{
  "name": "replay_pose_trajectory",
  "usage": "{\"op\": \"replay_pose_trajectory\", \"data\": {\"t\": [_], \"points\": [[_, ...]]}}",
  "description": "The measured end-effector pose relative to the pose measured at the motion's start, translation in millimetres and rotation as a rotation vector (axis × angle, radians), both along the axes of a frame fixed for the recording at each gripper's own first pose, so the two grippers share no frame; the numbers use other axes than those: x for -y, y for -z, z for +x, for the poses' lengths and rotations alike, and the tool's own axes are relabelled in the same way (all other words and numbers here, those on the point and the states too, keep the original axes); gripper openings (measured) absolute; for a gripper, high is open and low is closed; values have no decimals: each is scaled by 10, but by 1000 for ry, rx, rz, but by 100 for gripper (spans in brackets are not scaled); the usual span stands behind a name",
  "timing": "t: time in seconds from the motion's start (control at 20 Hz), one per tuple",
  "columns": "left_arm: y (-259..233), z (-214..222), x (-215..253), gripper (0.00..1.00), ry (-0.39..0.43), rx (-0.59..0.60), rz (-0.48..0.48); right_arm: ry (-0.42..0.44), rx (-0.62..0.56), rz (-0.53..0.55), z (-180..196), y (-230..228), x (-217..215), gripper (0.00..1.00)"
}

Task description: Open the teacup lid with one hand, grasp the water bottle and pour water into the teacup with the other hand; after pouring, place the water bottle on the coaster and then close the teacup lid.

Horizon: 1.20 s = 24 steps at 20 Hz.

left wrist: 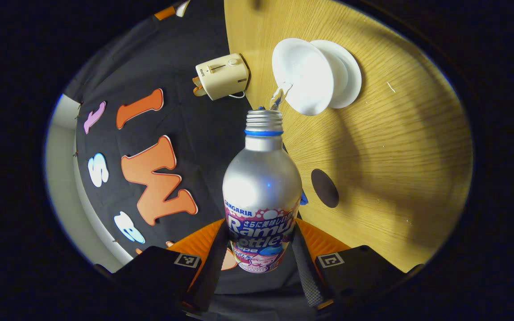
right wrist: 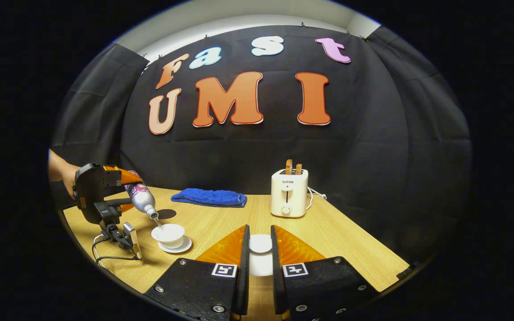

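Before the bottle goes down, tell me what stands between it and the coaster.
Nothing visible does. The bottle, held in the left tongs, tilts over the teacup; the dark coaster lies just behind, on bare table.

One bottle [left wrist: 261,196], one teacup [right wrist: 168,234] on one saucer [right wrist: 184,246], one lid [right wrist: 260,244], one dark coaster [left wrist: 325,187], one toaster [right wrist: 288,192] holding two slices of toast [right wrist: 293,167], one blue towel [right wrist: 209,197], two grippers [right wrist: 257,254] [right wrist: 121,178], one table [left wrist: 395,147]
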<state>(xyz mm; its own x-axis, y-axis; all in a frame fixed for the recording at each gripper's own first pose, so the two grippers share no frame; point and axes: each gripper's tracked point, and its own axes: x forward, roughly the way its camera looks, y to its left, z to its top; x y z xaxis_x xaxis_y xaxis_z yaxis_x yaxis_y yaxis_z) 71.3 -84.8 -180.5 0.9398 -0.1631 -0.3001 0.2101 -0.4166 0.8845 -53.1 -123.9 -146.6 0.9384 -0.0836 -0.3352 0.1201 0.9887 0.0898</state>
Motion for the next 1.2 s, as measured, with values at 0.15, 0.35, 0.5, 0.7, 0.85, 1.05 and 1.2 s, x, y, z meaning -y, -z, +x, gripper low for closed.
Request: {"op": "replay_pose_trajectory", "data": {"t": [0.15, 0.35, 0.5, 0.7, 0.85, 1.05, 1.2], "points": [[-142, 26, 35, 78, 26, 38, 31, 0, 2, 5, -4, -18, 11, 23], [-293, 107, 42, 80, 54, 91, 62, -4, 2, 7, -58, 15, 3, 23], [-425, 138, 81, 80, 73, 127, 73, -10, 5, 1, -59, 8, 17, 23], [-619, 150, 125, 80, 101, 171, 97, -11, 10, 12, 4, -27, 5, 23], [-759, 150, 155, 80, 121, 208, 114, -15, 9, 18, 32, -13, -3, 23], [-874, 128, 193, 80, 143, 236, 133, -16, 5, 16, 15, 2, -2, 23], [-823, 120, 204, 78, 152, 233, 133, -28, 8, 30, 17, -9, -40, 23]]}}
